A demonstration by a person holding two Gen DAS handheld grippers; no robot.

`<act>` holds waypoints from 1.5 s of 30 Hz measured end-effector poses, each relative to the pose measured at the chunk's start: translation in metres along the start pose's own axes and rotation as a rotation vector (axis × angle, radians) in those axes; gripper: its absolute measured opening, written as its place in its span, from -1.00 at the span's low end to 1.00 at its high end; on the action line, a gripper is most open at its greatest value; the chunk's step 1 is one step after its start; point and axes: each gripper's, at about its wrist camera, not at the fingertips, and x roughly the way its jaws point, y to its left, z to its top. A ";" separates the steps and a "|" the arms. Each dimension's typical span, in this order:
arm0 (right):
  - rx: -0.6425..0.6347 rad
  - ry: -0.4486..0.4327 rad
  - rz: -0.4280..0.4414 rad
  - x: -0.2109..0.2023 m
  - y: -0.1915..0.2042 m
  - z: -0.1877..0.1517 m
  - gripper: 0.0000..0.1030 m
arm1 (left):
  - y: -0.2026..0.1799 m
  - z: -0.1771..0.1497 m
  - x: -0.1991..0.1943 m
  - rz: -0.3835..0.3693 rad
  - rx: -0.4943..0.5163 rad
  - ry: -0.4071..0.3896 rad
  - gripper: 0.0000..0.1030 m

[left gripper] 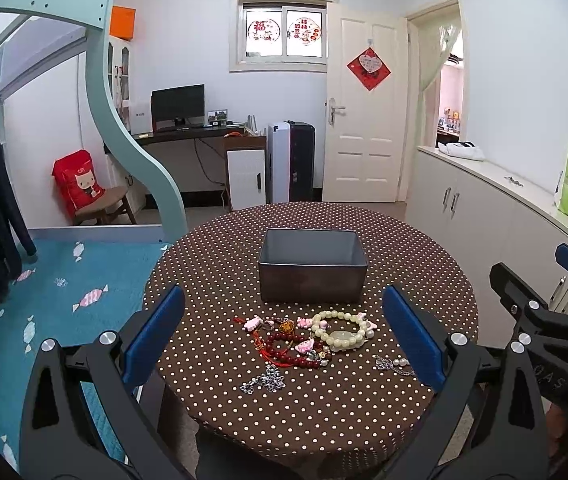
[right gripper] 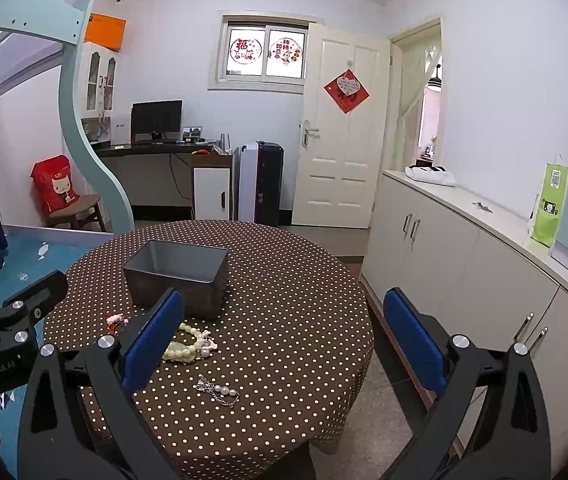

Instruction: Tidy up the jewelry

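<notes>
Jewelry pile lies on worktop, dead ahead at 12 o'clock of left hand-held gripper, jaws wide apart, empty. Gray box sits beyond pile at 12. Right hand-held gripper also spread, empty; pile at its 10 o'clock. Left is nearer.

Polka-dot table, grey box, jewelry

Both cameras sit low at the near edge of the round counter and look across it toward the far wall with the window. The left view faces the gray box straight on. The right view sits further right, so the box shows left of middle.
</notes>
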 end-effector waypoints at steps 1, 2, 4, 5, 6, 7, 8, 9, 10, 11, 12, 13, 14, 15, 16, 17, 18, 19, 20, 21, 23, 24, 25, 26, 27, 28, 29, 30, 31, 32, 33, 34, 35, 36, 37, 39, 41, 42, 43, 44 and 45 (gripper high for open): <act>0.002 0.001 0.001 0.000 -0.001 0.000 0.86 | 0.000 0.000 0.001 0.005 -0.001 0.002 0.90; 0.003 0.001 0.002 -0.001 -0.001 0.000 0.86 | 0.002 0.000 0.003 0.008 -0.003 0.002 0.90; 0.002 0.000 0.003 -0.002 0.000 0.000 0.86 | 0.003 -0.001 0.004 0.007 -0.007 0.003 0.90; 0.001 0.000 0.003 -0.002 0.000 0.000 0.86 | 0.003 -0.001 0.004 0.008 -0.008 0.003 0.90; 0.000 -0.001 0.004 -0.003 0.000 0.000 0.86 | 0.003 -0.001 0.004 0.009 -0.008 0.003 0.90; -0.002 -0.002 0.007 -0.004 0.001 0.000 0.86 | 0.004 -0.002 0.004 0.011 -0.008 0.003 0.90; -0.003 -0.003 0.009 -0.004 0.001 0.000 0.86 | 0.004 -0.001 0.005 0.011 -0.009 0.003 0.90; -0.004 -0.003 0.010 -0.005 0.001 0.000 0.86 | 0.005 -0.002 0.005 0.010 -0.011 0.002 0.90; -0.006 -0.002 0.011 -0.004 0.001 0.001 0.86 | 0.005 -0.002 0.004 0.007 -0.012 0.001 0.91; -0.007 -0.001 0.012 -0.004 0.002 0.001 0.86 | 0.005 -0.002 0.004 0.006 -0.012 0.000 0.91; -0.008 0.000 0.012 -0.004 0.002 0.001 0.86 | 0.005 -0.003 0.004 0.003 -0.010 0.000 0.91; -0.009 0.000 0.013 -0.004 0.003 0.001 0.86 | 0.005 -0.003 0.004 0.000 -0.008 -0.001 0.91; -0.010 0.000 0.014 -0.004 0.003 0.001 0.86 | 0.005 -0.003 0.004 0.000 -0.007 -0.001 0.91; -0.012 0.000 0.017 -0.004 0.004 0.001 0.86 | 0.005 -0.004 0.004 0.001 -0.006 -0.001 0.91; -0.015 -0.001 0.018 -0.004 0.004 0.001 0.86 | 0.005 -0.004 0.004 0.001 -0.007 -0.001 0.91; -0.016 -0.002 0.020 -0.005 0.004 0.001 0.86 | 0.005 -0.004 0.004 0.000 -0.007 -0.002 0.91; -0.017 -0.002 0.021 -0.005 0.004 0.000 0.86 | 0.005 -0.004 0.004 0.002 -0.008 -0.002 0.91; -0.018 -0.002 0.021 -0.004 0.004 -0.001 0.86 | 0.005 -0.004 0.004 0.002 -0.007 -0.001 0.91; -0.018 0.000 0.022 -0.004 0.004 -0.002 0.86 | 0.005 -0.004 0.004 0.002 -0.008 -0.001 0.91; -0.017 0.003 0.022 -0.004 0.003 -0.002 0.86 | 0.005 -0.004 0.004 0.001 -0.009 -0.001 0.91; -0.019 0.004 0.021 -0.004 0.004 -0.001 0.86 | 0.005 -0.004 0.004 0.003 -0.007 -0.001 0.91; -0.020 0.005 0.021 -0.004 0.004 -0.001 0.86 | 0.005 -0.004 0.004 0.004 -0.006 -0.001 0.91; -0.020 0.005 0.021 -0.004 0.004 -0.002 0.86 | 0.006 -0.004 0.004 0.003 -0.007 0.001 0.91; -0.019 0.005 0.022 -0.003 0.004 -0.002 0.86 | 0.006 -0.004 0.004 0.002 -0.009 0.002 0.91; -0.019 0.007 0.024 -0.003 0.004 -0.003 0.86 | 0.007 -0.004 0.004 0.002 -0.010 0.002 0.91; -0.020 0.009 0.024 -0.002 0.004 -0.002 0.86 | 0.007 -0.004 0.005 0.002 -0.009 0.002 0.91; -0.021 0.010 0.023 -0.002 0.004 -0.002 0.86 | 0.007 -0.003 0.005 0.000 -0.009 0.002 0.91; -0.022 0.011 0.021 -0.002 0.005 -0.001 0.86 | 0.008 -0.004 0.005 -0.003 -0.009 0.001 0.91; -0.023 0.013 0.020 -0.001 0.005 -0.001 0.86 | 0.008 -0.004 0.004 -0.007 -0.009 0.001 0.91; -0.022 0.014 0.021 0.000 0.005 -0.001 0.86 | 0.008 -0.004 0.004 -0.009 -0.009 0.001 0.91; -0.021 0.016 0.021 0.000 0.005 -0.001 0.86 | 0.008 -0.004 0.004 -0.010 -0.008 0.000 0.91; -0.020 0.019 0.021 0.001 0.005 -0.001 0.86 | 0.007 -0.004 0.004 -0.009 -0.007 0.000 0.91; -0.021 0.021 0.020 0.002 0.005 -0.002 0.86 | 0.007 -0.004 0.004 -0.008 -0.007 -0.001 0.91; -0.023 0.023 0.020 0.003 0.005 -0.003 0.86 | 0.007 -0.004 0.004 -0.009 -0.008 0.000 0.91; -0.023 0.027 0.021 0.004 0.005 -0.003 0.86 | 0.007 -0.004 0.004 -0.009 -0.008 0.001 0.91; -0.022 0.032 0.019 0.005 0.005 -0.003 0.86 | 0.006 -0.005 0.005 -0.007 -0.006 0.004 0.91; -0.026 0.036 0.015 0.007 0.006 -0.003 0.86 | 0.007 -0.005 0.008 -0.008 -0.007 0.016 0.91; -0.028 0.038 0.012 0.008 0.006 -0.003 0.86 | 0.007 -0.005 0.009 -0.010 -0.007 0.021 0.91; -0.030 0.041 0.009 0.010 0.007 -0.004 0.86 | 0.006 -0.006 0.011 -0.011 -0.006 0.026 0.91; -0.030 0.045 0.011 0.011 0.007 -0.005 0.86 | 0.007 -0.006 0.012 -0.010 -0.006 0.029 0.91; -0.029 0.050 0.015 0.013 0.007 -0.005 0.86 | 0.007 -0.007 0.015 -0.009 -0.007 0.036 0.91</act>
